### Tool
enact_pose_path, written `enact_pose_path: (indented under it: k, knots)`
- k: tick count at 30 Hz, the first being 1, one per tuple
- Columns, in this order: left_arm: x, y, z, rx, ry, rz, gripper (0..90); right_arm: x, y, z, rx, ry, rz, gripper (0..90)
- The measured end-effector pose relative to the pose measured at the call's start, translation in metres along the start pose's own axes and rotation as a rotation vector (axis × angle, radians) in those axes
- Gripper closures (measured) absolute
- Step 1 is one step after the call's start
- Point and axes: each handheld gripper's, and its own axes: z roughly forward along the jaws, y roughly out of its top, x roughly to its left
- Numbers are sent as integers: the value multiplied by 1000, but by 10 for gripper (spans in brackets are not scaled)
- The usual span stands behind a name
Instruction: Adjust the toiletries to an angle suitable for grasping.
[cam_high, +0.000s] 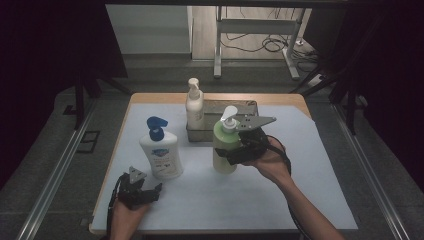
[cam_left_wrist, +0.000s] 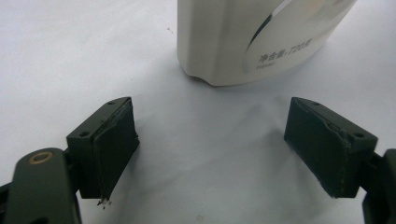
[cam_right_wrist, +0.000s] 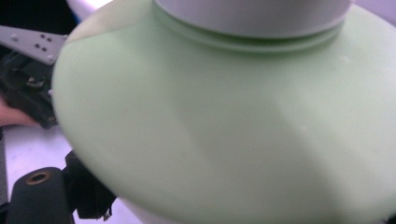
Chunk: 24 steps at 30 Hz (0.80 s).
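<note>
While upright, the green bottle (cam_high: 224, 145) sits clamped in the right gripper (cam_high: 236, 152).

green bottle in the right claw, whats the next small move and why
Probably carry the green bottle toward the metal tray behind it. The right claw grips its body, and a cream pump bottle already stands in that tray with room beside it. The left claw rests open near the white bottle, so it isn't needed yet.
</note>
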Motion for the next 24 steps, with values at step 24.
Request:
enact_pose_path:
  k: [24]
  knots:
    - [0, 0, 0, -2, -1, -4, 166, -34, 42, 16, -10, -106, 34, 123]
